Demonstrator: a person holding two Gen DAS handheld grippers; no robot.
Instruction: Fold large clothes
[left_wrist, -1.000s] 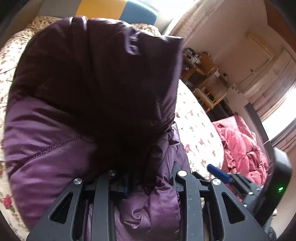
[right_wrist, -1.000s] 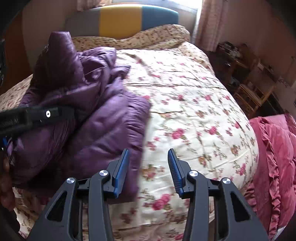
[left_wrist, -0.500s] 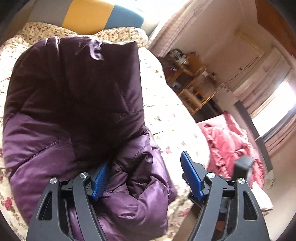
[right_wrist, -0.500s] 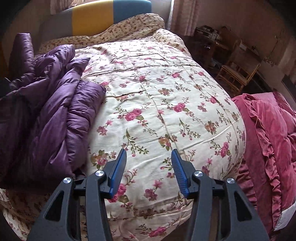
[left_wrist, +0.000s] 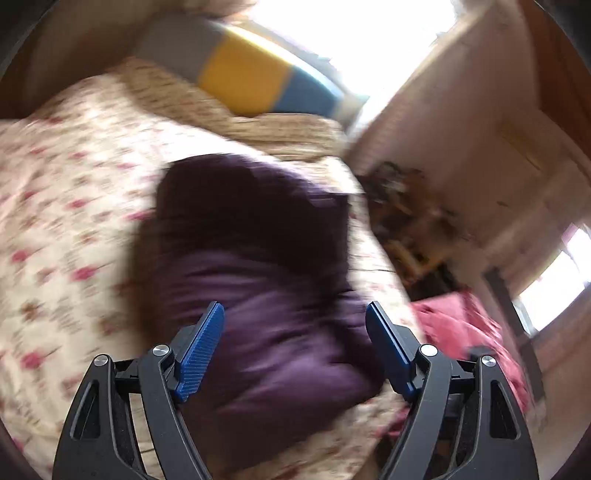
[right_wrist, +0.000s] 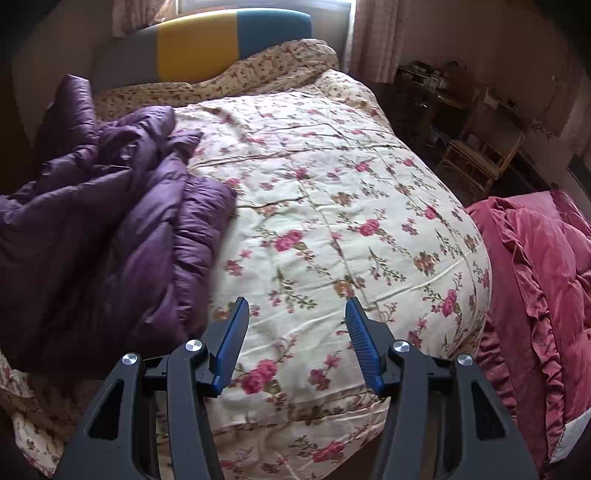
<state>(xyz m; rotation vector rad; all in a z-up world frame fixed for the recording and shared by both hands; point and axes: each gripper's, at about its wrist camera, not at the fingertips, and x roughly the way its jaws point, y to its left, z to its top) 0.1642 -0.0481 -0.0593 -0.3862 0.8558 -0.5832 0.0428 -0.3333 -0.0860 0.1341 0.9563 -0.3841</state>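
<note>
While both views are examined, left tongs (left_wrist: 294, 325) stand wide, having just been opening, nothing gripped; right tongs (right_wrist: 294, 317) stand parted and empty. Purple jacket (right_wrist: 107, 236) lies bundled on the floral bed (right_wrist: 332, 206), at nine o'clock of the right tongs. Striped headboard (right_wrist: 229, 44) beyond.

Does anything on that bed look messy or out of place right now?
The purple puffer jacket lies in a bunched, lumpy heap at the left side of the floral quilt, not a flat fold. A red ruffled blanket lies off the bed's right side. Nothing looks spilled or damaged.
</note>
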